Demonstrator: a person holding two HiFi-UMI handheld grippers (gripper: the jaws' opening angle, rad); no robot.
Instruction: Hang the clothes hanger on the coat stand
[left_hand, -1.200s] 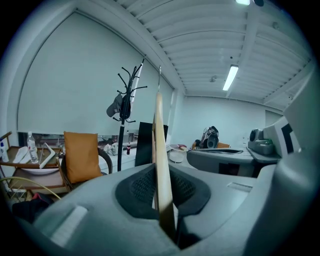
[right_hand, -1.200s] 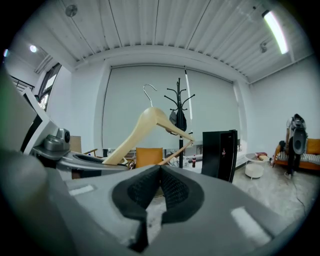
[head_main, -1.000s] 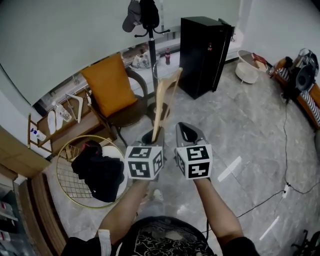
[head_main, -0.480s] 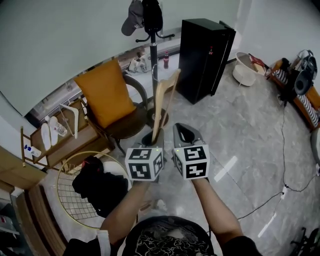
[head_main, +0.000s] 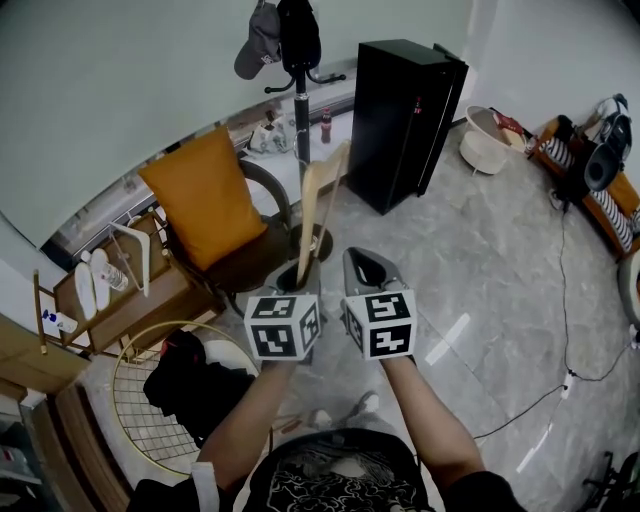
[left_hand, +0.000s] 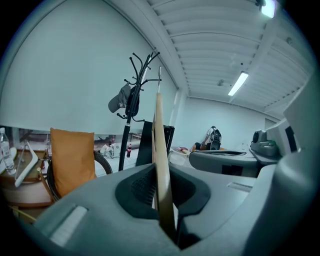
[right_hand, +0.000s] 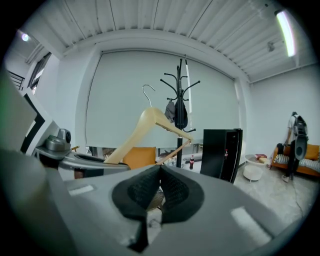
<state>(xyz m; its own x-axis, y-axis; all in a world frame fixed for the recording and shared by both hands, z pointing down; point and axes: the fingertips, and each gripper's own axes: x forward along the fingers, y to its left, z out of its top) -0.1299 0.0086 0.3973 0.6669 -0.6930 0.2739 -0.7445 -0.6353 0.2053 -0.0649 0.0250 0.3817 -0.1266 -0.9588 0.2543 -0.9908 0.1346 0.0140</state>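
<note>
My left gripper (head_main: 300, 272) is shut on one arm of a pale wooden clothes hanger (head_main: 318, 215), which stands up and away from it toward the coat stand. In the left gripper view the hanger (left_hand: 161, 165) shows edge-on between the pads, its metal hook up by the stand's prongs. The black coat stand (head_main: 300, 110) rises ahead, apart from the hanger, with a grey cap (head_main: 255, 40) and a dark garment on its prongs. My right gripper (head_main: 365, 262) is beside the left one, shut and empty. From the right gripper view the hanger (right_hand: 150, 125) crosses in front of the stand (right_hand: 180, 100).
A chair with an orange cushion (head_main: 205, 205) stands left of the stand's base. A tall black cabinet (head_main: 405, 120) is to its right. A gold wire basket (head_main: 135, 400) with dark clothes is at lower left, a low shelf with a white hanger (head_main: 135, 255) beyond it. Cables cross the floor at right.
The chair, shelf and basket have slid left and down in the head view. Both grippers stay side by side, the left still holding the hanger.
</note>
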